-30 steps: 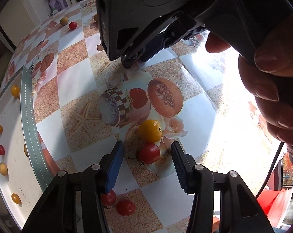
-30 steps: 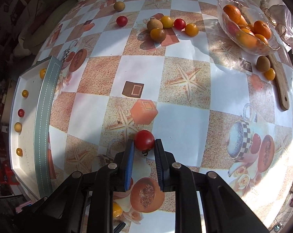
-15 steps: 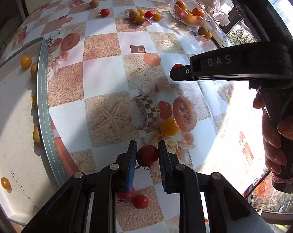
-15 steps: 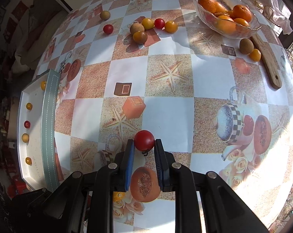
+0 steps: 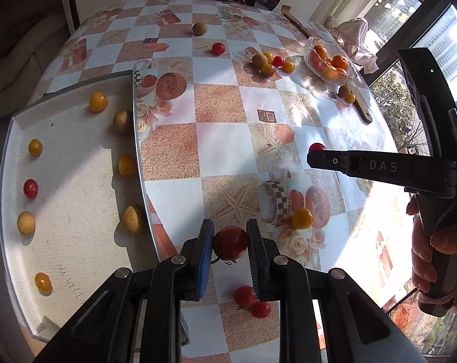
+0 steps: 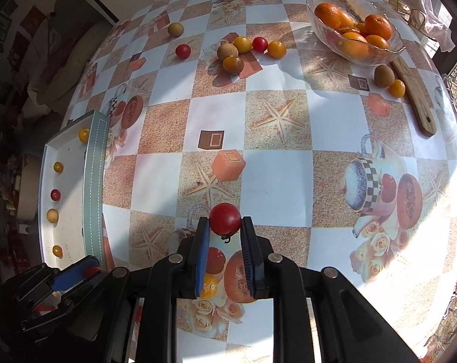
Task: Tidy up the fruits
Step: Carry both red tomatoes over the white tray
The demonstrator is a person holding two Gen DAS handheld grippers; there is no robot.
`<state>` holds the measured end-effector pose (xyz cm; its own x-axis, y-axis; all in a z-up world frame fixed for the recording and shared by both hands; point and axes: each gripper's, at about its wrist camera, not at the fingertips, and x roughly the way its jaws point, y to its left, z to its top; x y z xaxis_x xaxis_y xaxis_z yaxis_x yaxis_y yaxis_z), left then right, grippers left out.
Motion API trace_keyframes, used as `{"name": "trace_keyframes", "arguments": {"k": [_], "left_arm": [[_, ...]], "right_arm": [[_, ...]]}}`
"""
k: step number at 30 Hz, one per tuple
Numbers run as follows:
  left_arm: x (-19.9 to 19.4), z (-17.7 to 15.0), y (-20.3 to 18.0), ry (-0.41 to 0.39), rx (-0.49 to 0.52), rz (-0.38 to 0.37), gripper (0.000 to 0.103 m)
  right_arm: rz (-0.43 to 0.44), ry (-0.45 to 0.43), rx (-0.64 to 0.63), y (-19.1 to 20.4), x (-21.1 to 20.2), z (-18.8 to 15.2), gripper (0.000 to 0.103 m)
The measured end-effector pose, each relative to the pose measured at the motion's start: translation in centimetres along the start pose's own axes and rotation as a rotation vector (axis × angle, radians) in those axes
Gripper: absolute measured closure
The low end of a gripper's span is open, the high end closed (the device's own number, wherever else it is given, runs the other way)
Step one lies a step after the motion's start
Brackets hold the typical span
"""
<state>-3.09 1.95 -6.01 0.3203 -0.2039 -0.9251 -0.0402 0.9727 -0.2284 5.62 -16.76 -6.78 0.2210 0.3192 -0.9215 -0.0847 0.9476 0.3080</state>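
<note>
My left gripper (image 5: 229, 236) is shut on a red cherry tomato (image 5: 230, 242) and holds it above the table, just right of the white tray (image 5: 77, 199). The tray holds several small yellow, red and brown fruits. My right gripper (image 6: 225, 227) is shut on another red cherry tomato (image 6: 225, 219), raised over the table's middle; it shows from the side in the left wrist view (image 5: 316, 154). Two red tomatoes (image 5: 249, 299) and a yellow one (image 5: 301, 218) lie on the cloth below the left gripper.
A cluster of loose fruits (image 6: 246, 49) lies at the far side, with a red tomato (image 6: 183, 50) and a brown fruit (image 6: 175, 29) to its left. A glass bowl of oranges (image 6: 354, 30) and a wooden board (image 6: 414, 96) are far right.
My left gripper closed on the red tomato, lifted it, and has risen and swung toward the tray. My right gripper has kept its tomato and risen higher above the table.
</note>
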Motion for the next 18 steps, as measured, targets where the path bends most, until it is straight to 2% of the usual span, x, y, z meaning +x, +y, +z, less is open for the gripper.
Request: {"name": "trace_keyframes", "arguments": {"k": [9,18], "left_arm": [[-1.5,-0.4,4.3,-0.029,-0.073,0.064,0.079],[-2.8,-0.9,8.8,-0.058,-0.148,0.120,0.079]], "right_arm": [[0.028,0.008,-0.058,3.6,0.6,0.5,0.080],[0.063,0.027,-0.142,9.0,1.7,0.7,0.080]]}}
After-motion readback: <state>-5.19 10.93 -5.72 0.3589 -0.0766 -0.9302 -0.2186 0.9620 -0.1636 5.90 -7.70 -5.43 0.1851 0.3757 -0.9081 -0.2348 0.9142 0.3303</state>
